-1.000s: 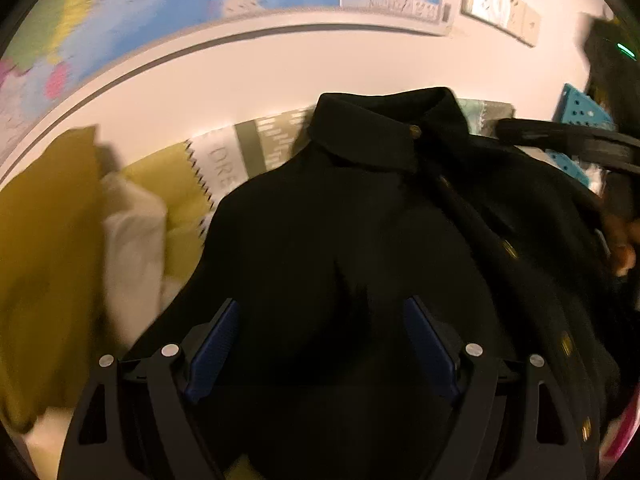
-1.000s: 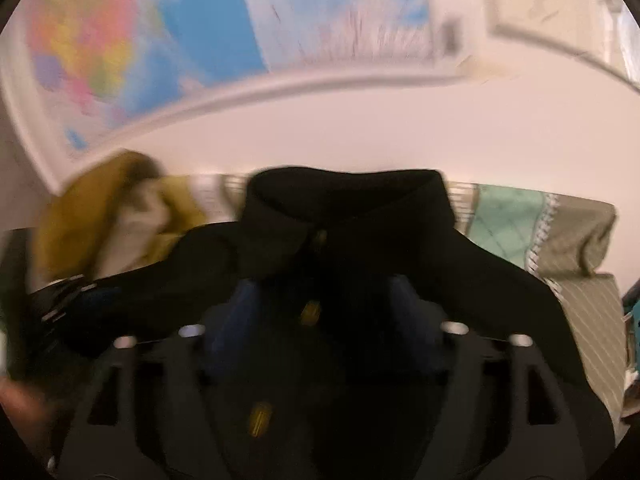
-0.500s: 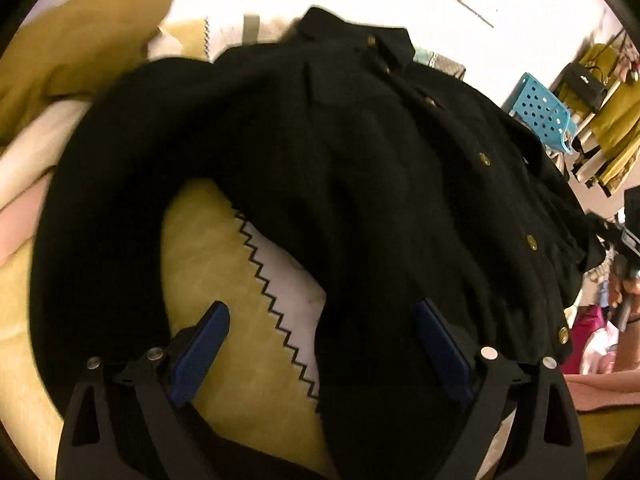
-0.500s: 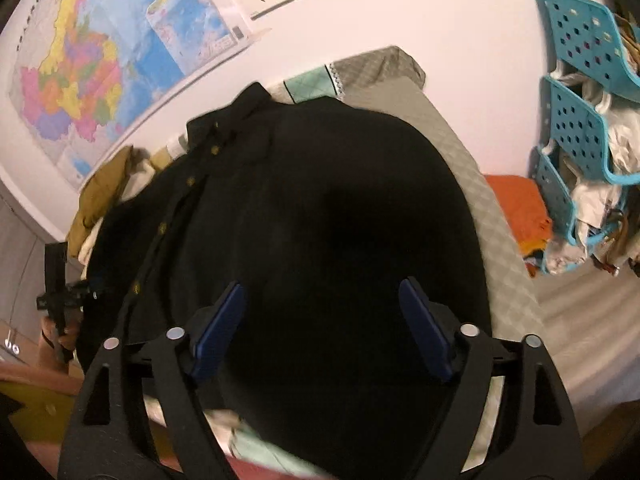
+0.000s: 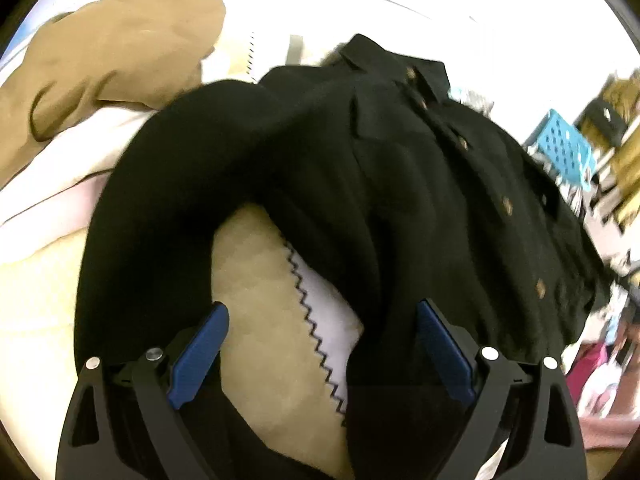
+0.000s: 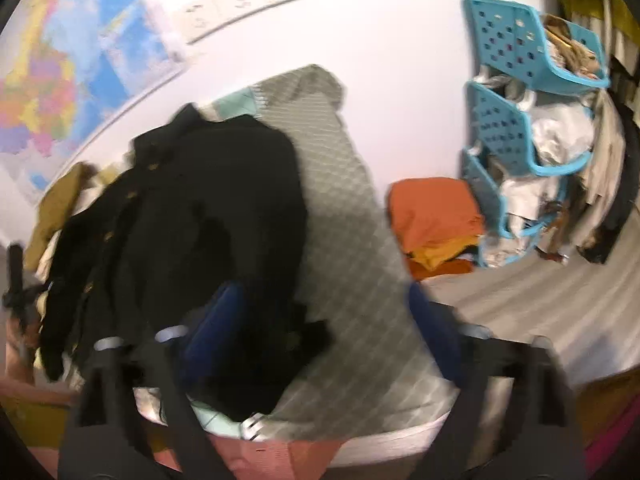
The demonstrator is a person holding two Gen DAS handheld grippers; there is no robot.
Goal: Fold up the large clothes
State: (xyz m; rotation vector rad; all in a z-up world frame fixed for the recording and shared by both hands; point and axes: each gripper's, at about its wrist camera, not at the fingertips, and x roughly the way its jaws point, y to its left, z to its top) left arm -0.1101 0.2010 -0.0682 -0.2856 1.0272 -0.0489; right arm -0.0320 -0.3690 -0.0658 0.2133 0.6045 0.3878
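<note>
While the black coat [image 5: 400, 184] is lying face up on the bed [image 6: 352, 216], its sleeve [image 5: 152, 216] curving outward, both the left gripper [image 5: 320, 356] and right gripper [image 6: 320, 320] are hovering spread beside it, probably needing that sleeve pinched and folded inward.

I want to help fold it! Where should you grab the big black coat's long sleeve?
Probably near the cuff end of the black buttoned coat's curved sleeve, which lies just beside the open left gripper. Come from below, pinching across its width: it arcs loose over the yellow and white bedding, apart from the body.
</note>
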